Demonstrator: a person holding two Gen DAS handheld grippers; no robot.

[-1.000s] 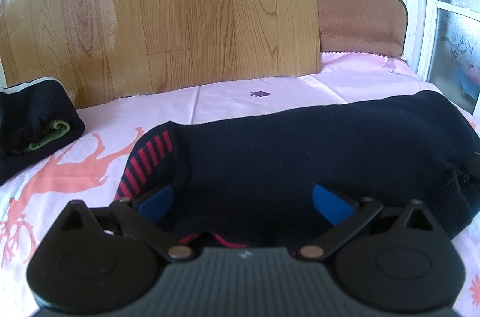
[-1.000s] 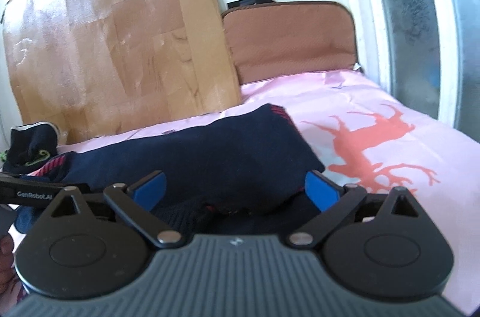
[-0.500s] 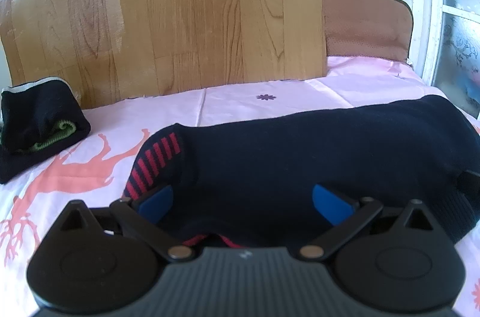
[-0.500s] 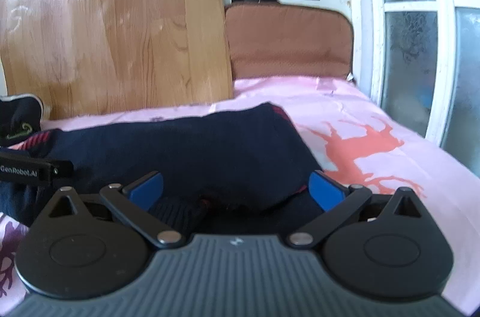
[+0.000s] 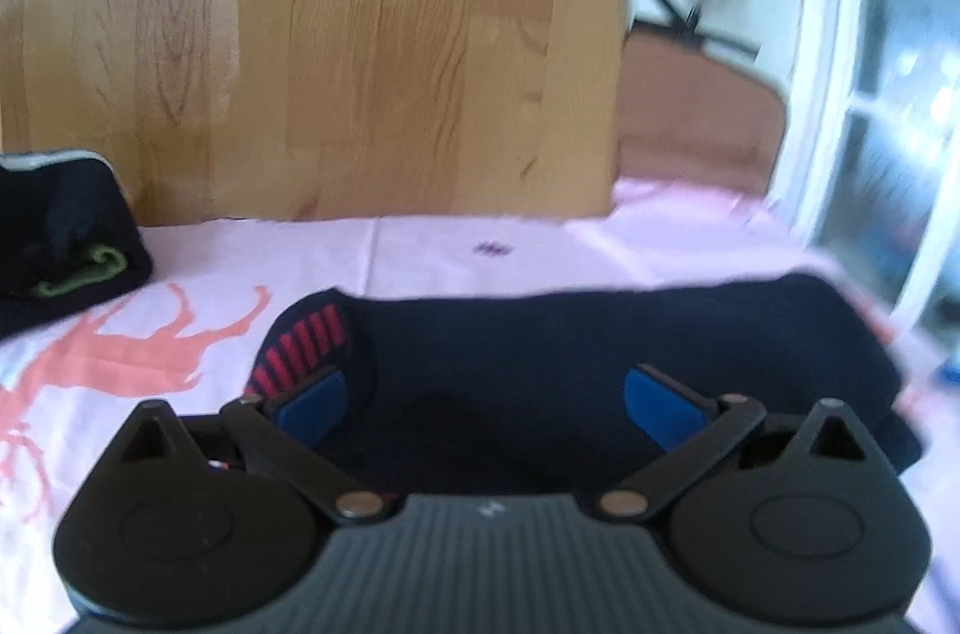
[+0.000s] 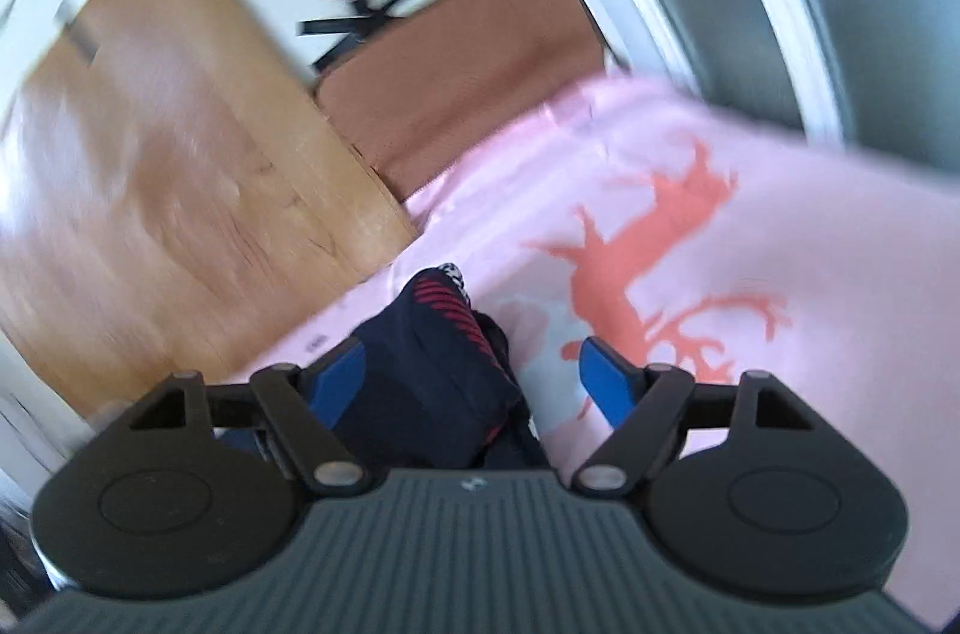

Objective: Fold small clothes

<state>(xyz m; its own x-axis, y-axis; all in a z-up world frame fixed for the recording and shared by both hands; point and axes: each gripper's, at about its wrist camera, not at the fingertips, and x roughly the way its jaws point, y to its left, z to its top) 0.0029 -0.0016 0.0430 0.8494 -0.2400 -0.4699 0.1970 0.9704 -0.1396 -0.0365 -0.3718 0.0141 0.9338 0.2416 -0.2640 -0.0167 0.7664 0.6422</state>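
Observation:
A dark navy sock (image 5: 600,334) with red stripes at its cuff lies across the pink sheet (image 5: 420,250) in the left wrist view. My left gripper (image 5: 483,394) hangs over its near edge, jaws wide, blue pads clear of the cloth. In the right wrist view, which is tilted and blurred, one end of the sock (image 6: 432,352) stands bunched up between the jaws of my right gripper (image 6: 471,373). Those jaws are closing. The left pad is against the cloth, while the right one is still apart from it.
A folded dark sock bundle (image 5: 60,238) with a green edge sits at the left by the wooden board (image 5: 360,63). A brown cushion (image 5: 690,117) and a white window frame (image 5: 840,93) stand at the back right. Coral deer prints (image 6: 648,238) mark the sheet.
The right gripper has swung sideways and rolled, its jaws have narrowed, and the sock's end is now bunched between them. The left gripper's view has shifted slightly, and the sock looks shorter.

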